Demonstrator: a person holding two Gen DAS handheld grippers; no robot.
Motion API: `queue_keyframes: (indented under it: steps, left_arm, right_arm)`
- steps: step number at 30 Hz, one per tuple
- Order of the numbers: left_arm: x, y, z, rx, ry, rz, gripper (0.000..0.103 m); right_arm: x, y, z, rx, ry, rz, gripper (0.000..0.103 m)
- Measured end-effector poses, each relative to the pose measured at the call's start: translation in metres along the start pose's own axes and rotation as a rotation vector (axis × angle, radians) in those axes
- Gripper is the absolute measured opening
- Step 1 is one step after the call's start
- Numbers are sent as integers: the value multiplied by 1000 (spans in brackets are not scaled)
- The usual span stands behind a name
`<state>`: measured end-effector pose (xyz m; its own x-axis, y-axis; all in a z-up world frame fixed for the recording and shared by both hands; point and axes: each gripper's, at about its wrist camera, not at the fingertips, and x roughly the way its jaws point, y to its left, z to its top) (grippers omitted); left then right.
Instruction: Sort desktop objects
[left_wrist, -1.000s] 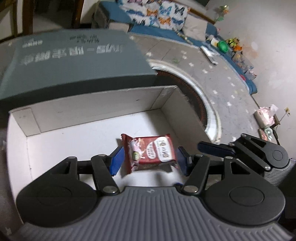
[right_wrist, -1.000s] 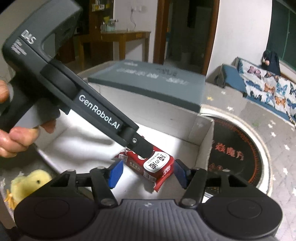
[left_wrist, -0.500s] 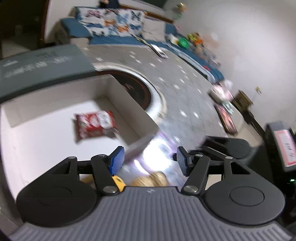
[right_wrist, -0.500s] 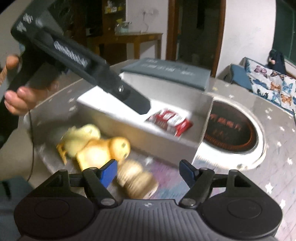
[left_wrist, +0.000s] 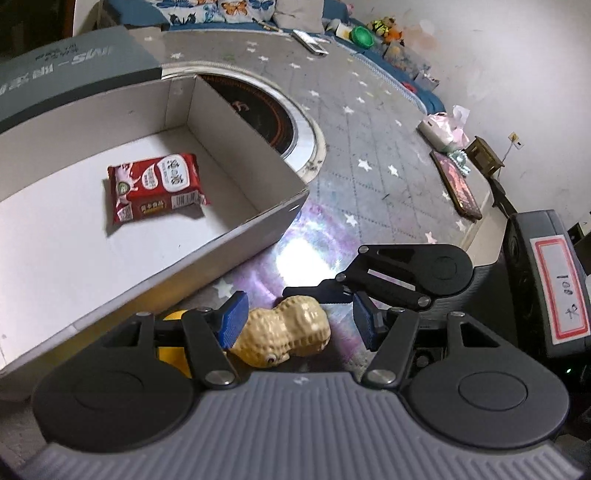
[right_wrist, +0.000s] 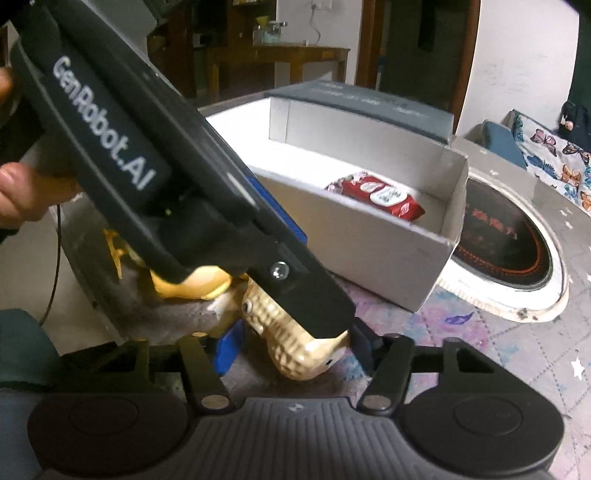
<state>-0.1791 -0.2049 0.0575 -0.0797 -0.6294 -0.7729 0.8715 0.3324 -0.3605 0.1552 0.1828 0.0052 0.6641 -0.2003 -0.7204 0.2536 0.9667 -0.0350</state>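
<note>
A tan peanut toy (left_wrist: 291, 332) lies on the table in front of the white cardboard box (left_wrist: 184, 269). It sits between the blue pads of my left gripper (left_wrist: 298, 320), which stand apart with a gap on the right side. My right gripper (right_wrist: 295, 349) comes at the same peanut toy (right_wrist: 291, 343) from the other side. Its jaws are closing around the toy, and a gap still shows at the left pad. The left tool's body (right_wrist: 147, 166) crosses over the peanut. A red snack packet (left_wrist: 155, 188) lies flat inside the box. A yellow chick toy (right_wrist: 195, 286) rests behind the peanut.
The box's grey lid (left_wrist: 74, 62) stands behind it. A round black cooktop (left_wrist: 273, 122) with a white rim is set into the table to the right of the box (right_wrist: 369, 251). A tissue pack (left_wrist: 443, 127) and a dark tablet (left_wrist: 458, 188) lie far right. A hand (right_wrist: 18, 195) holds the left tool.
Both grippers have drawn back out of the box to the toys in front of it. The red packet stays in the box. The right jaws have narrowed around the peanut.
</note>
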Motion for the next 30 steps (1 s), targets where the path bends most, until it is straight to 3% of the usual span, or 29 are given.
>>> queue_keyframes:
  steps: [8,12,23,30]
  left_arm:
    - [7,2,-2,-5,18,7,62]
    - [7,2,-3,-14,18,2,62]
    - [11,-4,-4,1,13,26,62]
    - [15,-7,-4,4,18,-5,63]
  right_arm:
    - [-12,-6,-15,52,-9,-9,56]
    - [-27,-6,-25,55,-17,-28,45]
    - [-54,-16,-55,91,-11,-72,45]
    - [-75,-16,-78,148,-39,-88,44]
